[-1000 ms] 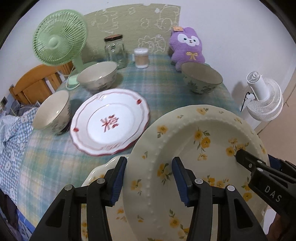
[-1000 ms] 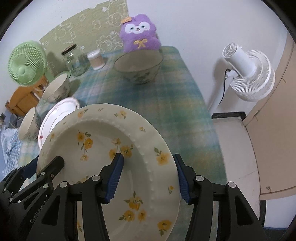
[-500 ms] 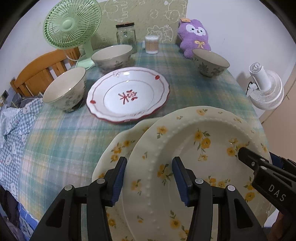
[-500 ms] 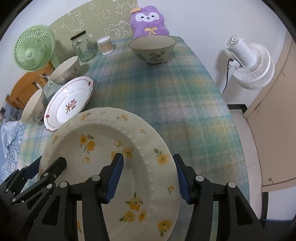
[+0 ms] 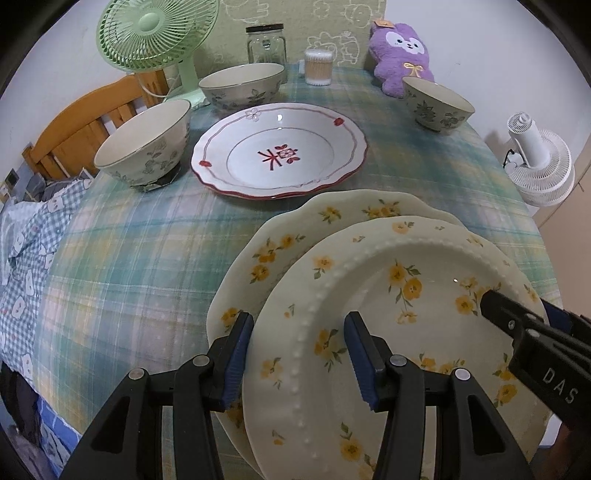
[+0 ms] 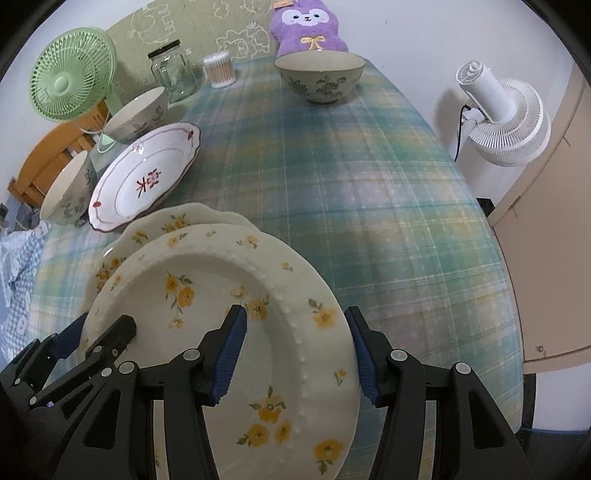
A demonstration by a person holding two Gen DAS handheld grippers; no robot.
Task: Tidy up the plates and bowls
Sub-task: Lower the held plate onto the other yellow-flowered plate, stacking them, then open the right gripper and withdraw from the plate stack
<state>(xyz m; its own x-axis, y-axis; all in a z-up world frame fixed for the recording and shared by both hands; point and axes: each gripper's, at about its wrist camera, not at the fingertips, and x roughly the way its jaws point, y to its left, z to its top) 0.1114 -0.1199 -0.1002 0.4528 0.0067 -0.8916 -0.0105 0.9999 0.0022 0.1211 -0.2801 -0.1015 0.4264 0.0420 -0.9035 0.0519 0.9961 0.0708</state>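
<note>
Left wrist view puts the beaded yellow-flower plate (image 5: pixel 399 332) nearest, its rim caught on one side between the blue pads of the left gripper (image 5: pixel 298 360) and on the opposite side by the right gripper (image 6: pixel 295 354), so both grippers are clamped at about half spread on that one plate. A second ago this plate was held higher, with the scalloped yellow-flower plate (image 5: pixel 295 236) barely peeking out beneath it; now the carried plate has come down and across, and it hangs just over the scalloped one, covering most of it, tilted a little, and I cannot tell whether the two touch yet. By my reckoning that means the stacking step is nearly finished, with only the last lowering and the release left. Just beyond the yellow plates lies the red-trimmed plate (image 5: pixel 279 157) on the plaid tablecloth (image 5: pixel 147 251), with nothing on it. Farther from the yellow plates stand three flowered bowls, all empty as far as I can see: the left bowl (image 5: pixel 146 147) beside the red-trimmed plate, the back bowl (image 5: pixel 242 86) behind it, and the far right bowl (image 6: pixel 319 75) well apart near the purple plush (image 6: pixel 308 26). Farthest from the yellow plates, the glass jar (image 5: pixel 266 44) looks empty.
</note>
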